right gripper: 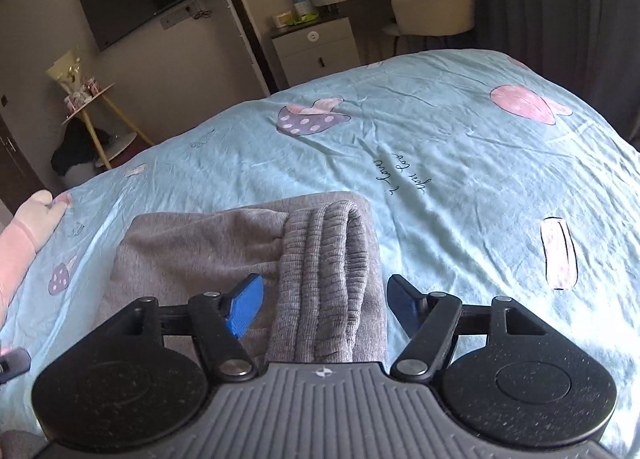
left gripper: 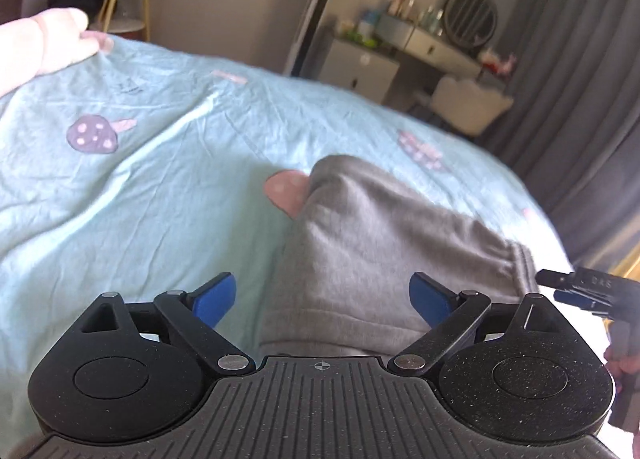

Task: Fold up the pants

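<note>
The grey pants lie folded on the bedspread, just ahead of your grippers. Left gripper and right gripper stand wide apart, holding nothing. Expect soft, limp, light knit; grasp the thick ribbed waistband.

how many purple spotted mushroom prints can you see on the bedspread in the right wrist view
2. One purple mushroom print lies beyond the folded grey pants, toward the far edge. A smaller purple mushroom print sits left of the pants. More may be hidden under the pants or gripper.
</note>
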Demonstrator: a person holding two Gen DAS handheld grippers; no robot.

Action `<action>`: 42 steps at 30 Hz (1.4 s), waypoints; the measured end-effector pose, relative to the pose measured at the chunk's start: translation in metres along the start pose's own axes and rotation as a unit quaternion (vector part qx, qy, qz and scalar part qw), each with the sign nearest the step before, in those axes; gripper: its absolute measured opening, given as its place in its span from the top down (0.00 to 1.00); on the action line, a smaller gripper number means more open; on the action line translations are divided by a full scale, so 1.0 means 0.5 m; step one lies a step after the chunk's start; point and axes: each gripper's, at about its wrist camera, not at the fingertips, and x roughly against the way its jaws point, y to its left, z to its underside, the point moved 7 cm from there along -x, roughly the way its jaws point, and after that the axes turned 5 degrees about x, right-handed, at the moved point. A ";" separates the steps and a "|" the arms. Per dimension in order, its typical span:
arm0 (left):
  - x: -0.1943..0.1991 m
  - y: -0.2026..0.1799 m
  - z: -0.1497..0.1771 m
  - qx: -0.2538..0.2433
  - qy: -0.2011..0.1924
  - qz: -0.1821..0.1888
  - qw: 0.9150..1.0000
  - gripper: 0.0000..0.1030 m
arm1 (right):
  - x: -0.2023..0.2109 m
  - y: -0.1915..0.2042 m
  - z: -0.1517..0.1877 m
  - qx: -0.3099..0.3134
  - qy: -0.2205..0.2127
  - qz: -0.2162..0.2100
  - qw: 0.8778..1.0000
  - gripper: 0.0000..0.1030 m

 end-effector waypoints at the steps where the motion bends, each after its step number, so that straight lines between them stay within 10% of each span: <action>1: -0.019 0.001 -0.007 -0.004 0.009 -0.014 1.000 0.06 | -0.006 0.009 0.005 0.005 0.001 0.001 1.000 0.33; 7: -0.124 0.012 0.021 -0.023 0.080 -0.075 0.994 0.06 | -0.052 0.033 0.055 -0.005 0.040 0.017 0.999 0.33; 10: -0.155 0.017 0.052 -0.053 0.122 -0.099 0.986 0.07 | -0.080 0.025 0.090 0.028 0.073 0.046 0.996 0.16; 20: -0.173 0.025 0.071 -0.069 0.135 -0.118 0.981 0.00 | -0.129 -0.020 0.114 -0.046 0.122 -0.002 0.991 0.04; 30: -0.081 0.001 0.005 -0.045 -0.004 -0.080 0.996 0.01 | -0.010 0.002 0.064 -0.048 -0.003 0.015 0.999 0.05; 35: -0.120 -0.031 -0.047 -0.054 -0.006 -0.087 0.995 0.01 | 0.005 0.051 -0.012 0.007 -0.071 0.019 0.997 0.26; 38: -0.162 -0.068 -0.084 -0.056 -0.004 -0.070 0.996 0.01 | -0.048 0.088 -0.034 0.048 -0.052 0.003 0.998 0.57; 42: -0.224 -0.095 -0.106 -0.088 0.005 -0.084 0.993 0.01 | -0.110 0.105 -0.030 0.101 -0.031 0.022 0.994 0.66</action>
